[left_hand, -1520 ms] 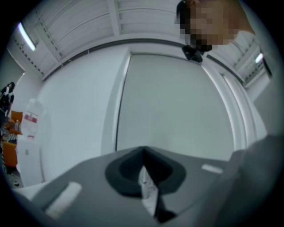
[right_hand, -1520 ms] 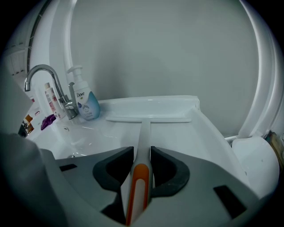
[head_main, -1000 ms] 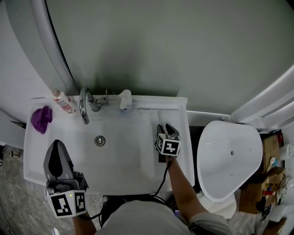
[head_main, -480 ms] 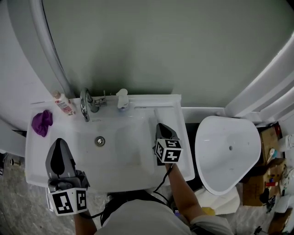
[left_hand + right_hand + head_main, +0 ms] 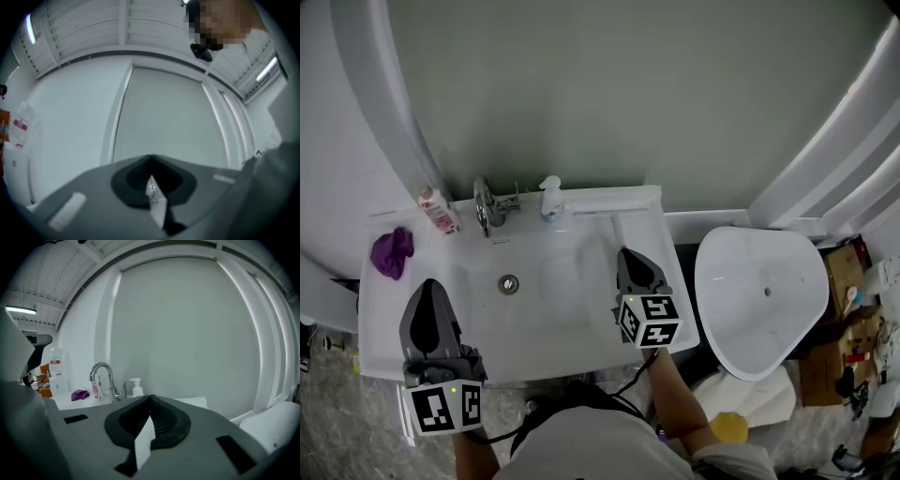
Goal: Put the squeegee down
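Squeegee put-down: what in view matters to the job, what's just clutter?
Job: right claw, shut and empty; left claw, shut; sink. The squeegee itself is not clearly visible.
Clutter: purple cloth; soap pump; pink-labelled bottle; faucet; toilet.

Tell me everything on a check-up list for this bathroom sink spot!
Surface: white washbasin counter, curved chrome tap at the back.
Job's things: squeegee, cannot make it out.
Clutter: crumpled purple cloth, pink-labelled plastic bottle, white pump dispenser.
Grippers: left gripper and right gripper both shut, empty.
Cables: black cable trailing from the right gripper.
Surroundings: white toilet on the right, brown cardboard boxes beyond.
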Available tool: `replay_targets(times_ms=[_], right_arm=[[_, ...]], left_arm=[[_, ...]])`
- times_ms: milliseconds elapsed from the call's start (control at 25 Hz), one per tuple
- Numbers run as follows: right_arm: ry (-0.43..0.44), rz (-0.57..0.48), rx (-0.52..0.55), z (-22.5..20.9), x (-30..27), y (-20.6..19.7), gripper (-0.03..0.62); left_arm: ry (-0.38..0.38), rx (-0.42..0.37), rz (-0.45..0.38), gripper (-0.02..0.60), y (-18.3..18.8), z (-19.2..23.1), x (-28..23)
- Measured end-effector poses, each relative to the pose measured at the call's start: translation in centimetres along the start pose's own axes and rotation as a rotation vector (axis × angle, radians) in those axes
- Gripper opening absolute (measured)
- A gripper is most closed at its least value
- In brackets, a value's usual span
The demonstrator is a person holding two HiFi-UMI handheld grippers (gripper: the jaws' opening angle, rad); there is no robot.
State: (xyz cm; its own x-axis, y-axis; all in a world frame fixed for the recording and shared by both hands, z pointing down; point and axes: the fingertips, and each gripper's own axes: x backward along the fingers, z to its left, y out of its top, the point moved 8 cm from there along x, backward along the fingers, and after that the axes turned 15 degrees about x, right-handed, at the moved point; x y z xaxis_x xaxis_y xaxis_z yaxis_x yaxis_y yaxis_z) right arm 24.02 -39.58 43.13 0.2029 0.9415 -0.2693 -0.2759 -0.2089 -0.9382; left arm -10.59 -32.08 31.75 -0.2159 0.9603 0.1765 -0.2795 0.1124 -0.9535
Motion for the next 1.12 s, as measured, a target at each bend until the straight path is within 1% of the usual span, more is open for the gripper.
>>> replay_targets(times_ms=[280, 600, 880, 1120], right_arm=[[-0.013, -0.075, 0.025, 2.1, 4.1, 2.9, 0.0], [-0.042, -0.144, 0.056, 4.6, 8.4, 5.3, 0.0], [-0.081, -0.192, 0.04, 6.4, 11.8, 6.3, 0.002], [-0.093, -0.248, 0.056, 8.3, 14.5, 7.2, 0.002]], left_arm=[[-0.047, 0.007, -0.001, 0.005, 1.2, 0.4, 2.0], [-0.091, 0.018, -0.006, 0.005, 2.1, 1.3, 3.9], [-0.129, 0.022, -0.01, 0.005, 2.9, 1.9, 5.8], [-0.156, 0.025, -0.008, 0.005, 3.5, 2.3, 7.5]])
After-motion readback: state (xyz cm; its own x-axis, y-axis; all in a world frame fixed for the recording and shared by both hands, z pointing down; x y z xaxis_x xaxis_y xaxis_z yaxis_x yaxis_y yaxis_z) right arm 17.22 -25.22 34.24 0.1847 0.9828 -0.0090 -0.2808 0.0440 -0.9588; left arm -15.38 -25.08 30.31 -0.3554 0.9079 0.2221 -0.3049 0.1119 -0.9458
